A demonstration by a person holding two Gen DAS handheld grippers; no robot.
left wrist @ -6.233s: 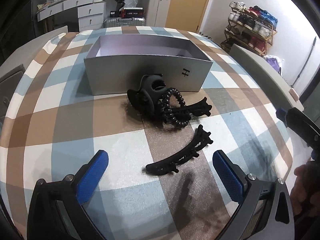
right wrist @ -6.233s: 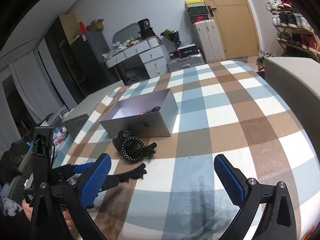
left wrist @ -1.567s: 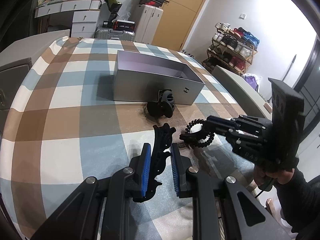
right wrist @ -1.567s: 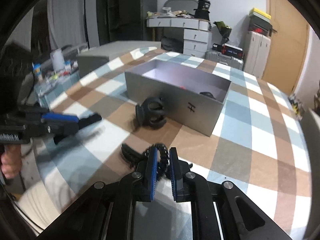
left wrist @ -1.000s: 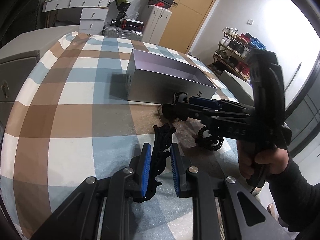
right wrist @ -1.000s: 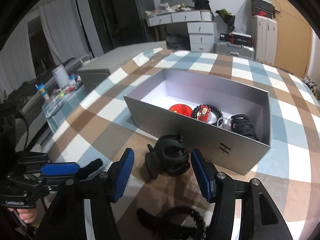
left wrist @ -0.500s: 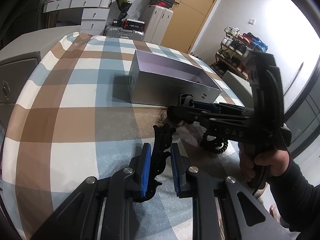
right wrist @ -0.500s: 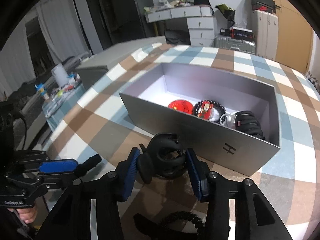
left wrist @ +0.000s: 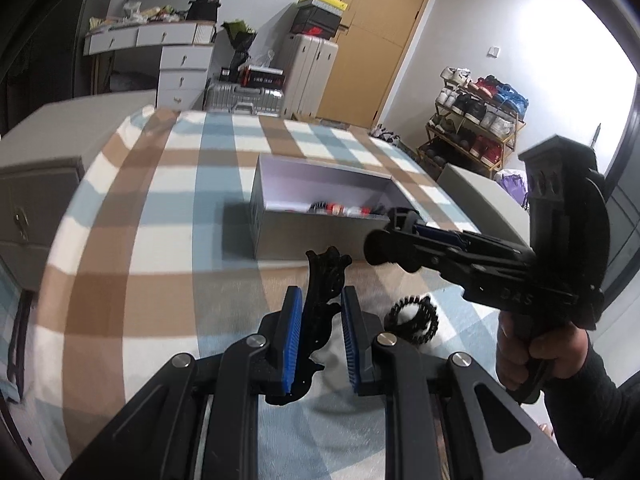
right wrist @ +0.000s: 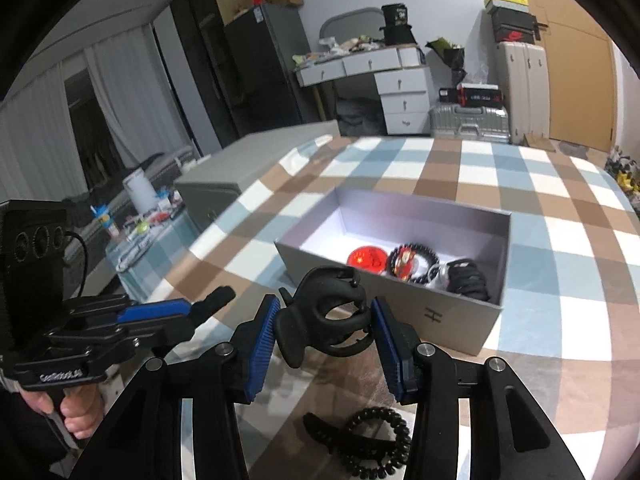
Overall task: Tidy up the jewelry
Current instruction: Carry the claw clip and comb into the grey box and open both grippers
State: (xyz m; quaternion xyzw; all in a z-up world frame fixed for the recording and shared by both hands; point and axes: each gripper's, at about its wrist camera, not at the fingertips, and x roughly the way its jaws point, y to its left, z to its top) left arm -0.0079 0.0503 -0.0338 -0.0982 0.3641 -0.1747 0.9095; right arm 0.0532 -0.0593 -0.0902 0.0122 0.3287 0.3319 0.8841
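Underneath everything, the checked tablecloth (right wrist: 560,200) in brown, blue and white covers the whole work surface. On it stands the grey open box (right wrist: 448,316), its long axis running left to right across the right wrist view; inside, gathered toward its right end, lie a red round piece (right wrist: 366,258), a ring of dark beads (right wrist: 416,262) around a red charm, and a black coiled item (right wrist: 468,280) in the corner. Its left part shows only white floor.

Just short of the box's front wall, the right gripper (right wrist: 324,328) pinches a black claw clip (right wrist: 324,320) between its blue pads, teeth curving upward. The left gripper (left wrist: 318,334) is closed on a long black hair clip (left wrist: 322,300), whose long axis points forward along the fingers toward the box, its forked tip clear of the pads. A black spiral hair tie (right wrist: 376,440) lies flat on the cloth below the right gripper, touching another black piece.
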